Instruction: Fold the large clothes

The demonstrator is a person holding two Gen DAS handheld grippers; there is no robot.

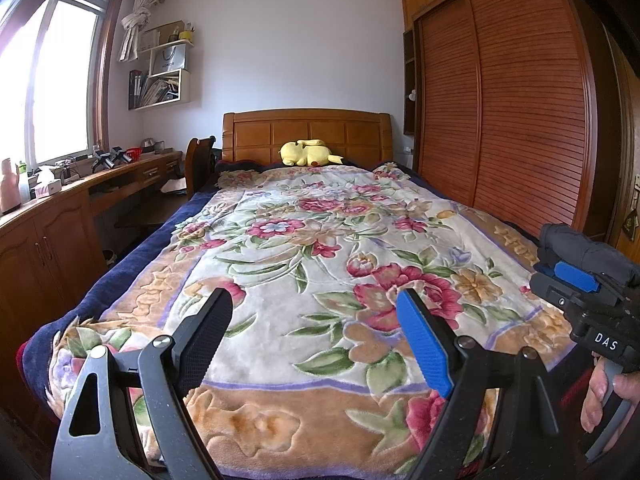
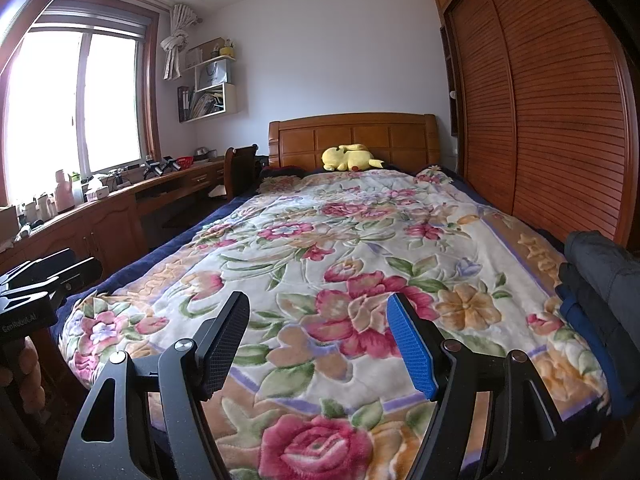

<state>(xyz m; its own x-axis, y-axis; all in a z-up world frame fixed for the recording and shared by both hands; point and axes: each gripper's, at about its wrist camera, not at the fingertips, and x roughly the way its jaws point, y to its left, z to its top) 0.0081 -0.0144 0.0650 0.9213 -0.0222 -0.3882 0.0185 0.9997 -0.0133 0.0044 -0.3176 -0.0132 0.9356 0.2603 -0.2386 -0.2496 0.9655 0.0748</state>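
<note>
Floral blanket (image 1: 312, 248) under left gripper (image 1: 320, 336) and right gripper (image 2: 320, 340), jaws wide apart, empty.

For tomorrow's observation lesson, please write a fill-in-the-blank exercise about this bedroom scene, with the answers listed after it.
1. The plush toy lying by the headboard is coloured ____.
2. The dark clothes lie piled at the bed's ____ edge, beside the wardrobe.
3. The fingers of the left gripper hold ____.
4. The blanket has a ____ pattern.

Answers: yellow; right; nothing; floral
</note>
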